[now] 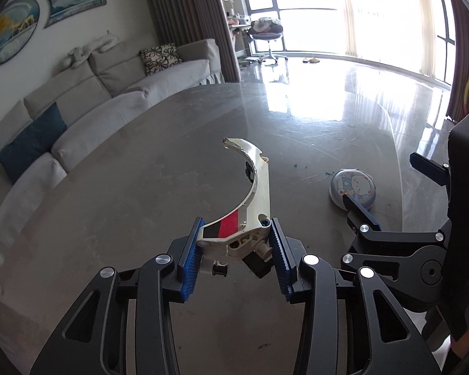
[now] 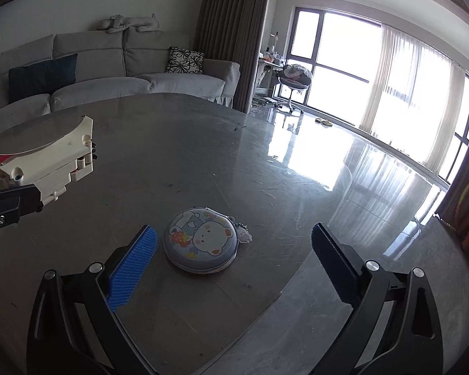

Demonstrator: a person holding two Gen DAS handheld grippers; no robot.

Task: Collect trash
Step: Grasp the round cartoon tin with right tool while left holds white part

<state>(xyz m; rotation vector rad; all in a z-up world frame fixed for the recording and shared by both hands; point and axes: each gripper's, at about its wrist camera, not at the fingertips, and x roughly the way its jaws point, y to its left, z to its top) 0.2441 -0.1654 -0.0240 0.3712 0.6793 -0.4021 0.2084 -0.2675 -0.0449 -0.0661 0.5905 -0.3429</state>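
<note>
My left gripper [image 1: 236, 243] is shut on a broken curved white plastic piece [image 1: 253, 193] with a red and black patch, held above the grey table [image 1: 125, 187]. The same piece shows at the left of the right wrist view [image 2: 47, 156]. My right gripper [image 2: 234, 243] is open, its pads either side of a round blue pouch with a cartoon bear [image 2: 201, 239] that lies on the table. The pouch also shows in the left wrist view [image 1: 355, 189], with the right gripper's finger over its near edge.
A grey sofa [image 1: 78, 106] with cushions runs behind the table on the left. The table's right edge [image 2: 312, 265] drops to a glossy floor. An office chair [image 2: 292, 84] stands by the bright windows. Small blue-green specks [image 1: 300, 166] lie on the table.
</note>
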